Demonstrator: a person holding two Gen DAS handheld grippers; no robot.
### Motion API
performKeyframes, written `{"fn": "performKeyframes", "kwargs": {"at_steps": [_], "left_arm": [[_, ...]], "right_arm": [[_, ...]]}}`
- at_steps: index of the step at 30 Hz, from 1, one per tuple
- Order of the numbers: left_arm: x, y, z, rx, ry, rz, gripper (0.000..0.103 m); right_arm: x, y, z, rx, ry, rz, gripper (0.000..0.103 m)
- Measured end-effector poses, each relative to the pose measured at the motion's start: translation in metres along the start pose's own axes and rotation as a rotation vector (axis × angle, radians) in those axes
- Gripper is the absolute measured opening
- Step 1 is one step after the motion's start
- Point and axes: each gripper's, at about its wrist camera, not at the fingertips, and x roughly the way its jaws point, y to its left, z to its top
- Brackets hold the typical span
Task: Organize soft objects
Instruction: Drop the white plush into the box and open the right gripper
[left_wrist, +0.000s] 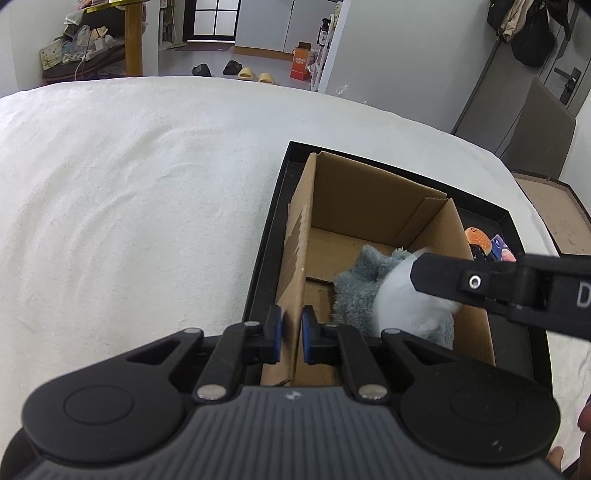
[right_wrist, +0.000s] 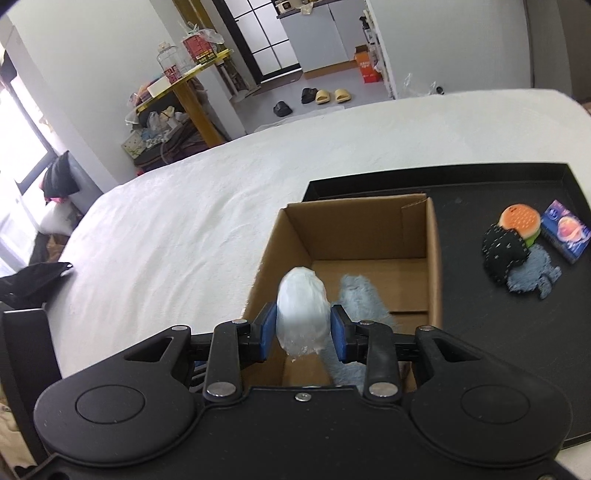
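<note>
An open cardboard box (left_wrist: 369, 206) (right_wrist: 354, 229) stands in a black tray (left_wrist: 269, 251) (right_wrist: 480, 295) on a white bed. My left gripper (left_wrist: 291, 332) is shut on the box's left wall. My right gripper (right_wrist: 303, 326) is shut on a white plastic-wrapped soft bundle (right_wrist: 303, 306) (left_wrist: 402, 299) and holds it over the box. A grey fluffy cloth (left_wrist: 354, 284) (right_wrist: 360, 295) lies inside the box. On the tray to the right lie a burger toy (right_wrist: 519, 219), a black dotted pouch (right_wrist: 504, 251), a blue fluffy cloth (right_wrist: 533, 275) and a small blue packet (right_wrist: 567, 236).
The white bedspread (left_wrist: 129, 203) (right_wrist: 203, 221) spreads left of and behind the tray. A black cloth (right_wrist: 33, 280) lies at the bed's left edge. Beyond the bed are a cluttered yellow table (right_wrist: 192, 92), slippers (right_wrist: 332, 96) and an orange box (left_wrist: 301, 62) on the floor.
</note>
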Motion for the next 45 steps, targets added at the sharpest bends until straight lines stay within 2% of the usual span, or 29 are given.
{"fn": "performKeyframes", "kwargs": {"at_steps": [3,6,28,35,45], "left_arm": [[-0.001,-0.001,0.000,0.003,-0.002,0.003,0.010],[-0.004,-0.003,-0.001,0.007,-0.011,0.010,0.010],[-0.023,-0.019,-0.002,0.070,-0.063,0.069,0.010],[-0.028,-0.036,-0.005,0.147,-0.086,0.141,0.013],[-0.022,-0.054,-0.004,0.208,-0.065,0.202,0.014]], "right_arm": [[-0.003,0.002,-0.002,-0.013,0.005,0.002,0.035],[-0.008,-0.001,-0.003,-0.006,-0.003,0.001,0.040],[-0.048,-0.064,-0.022,0.095,-0.074,-0.075,0.042],[-0.053,-0.090,-0.028,0.136,-0.094,-0.102,0.044],[-0.052,-0.112,-0.023,0.137,-0.088,-0.184,0.046]]}}
